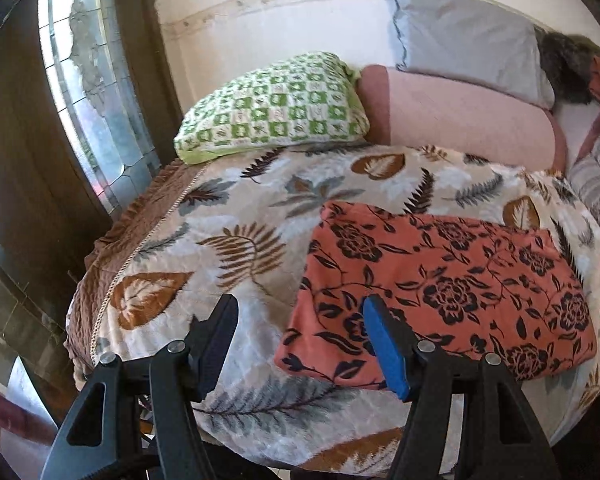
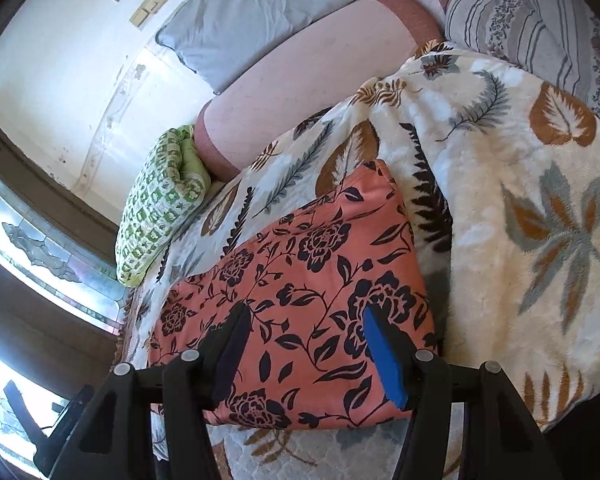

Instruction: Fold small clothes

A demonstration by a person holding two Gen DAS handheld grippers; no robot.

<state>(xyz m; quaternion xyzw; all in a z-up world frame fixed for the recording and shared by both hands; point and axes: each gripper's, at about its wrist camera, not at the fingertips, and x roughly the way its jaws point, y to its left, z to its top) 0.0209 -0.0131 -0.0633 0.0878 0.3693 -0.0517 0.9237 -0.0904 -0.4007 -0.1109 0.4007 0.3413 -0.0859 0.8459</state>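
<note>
You are holding the left gripper (image 1: pixel 300 344) and right gripper (image 2: pixel 304 348) released, grasping nothing. The folded floral cloth (image 1: pixel 440 296) is lying flat on the leaf-print blanket (image 1: pixel 228 216).

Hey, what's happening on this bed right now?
A person holding two grippers is folding clothes on a leaf-print blanket. The orange floral garment lies folded into a flat rectangle. Both the left gripper and right gripper are open above it, fingers holding nothing. The fold looks finished.
</note>
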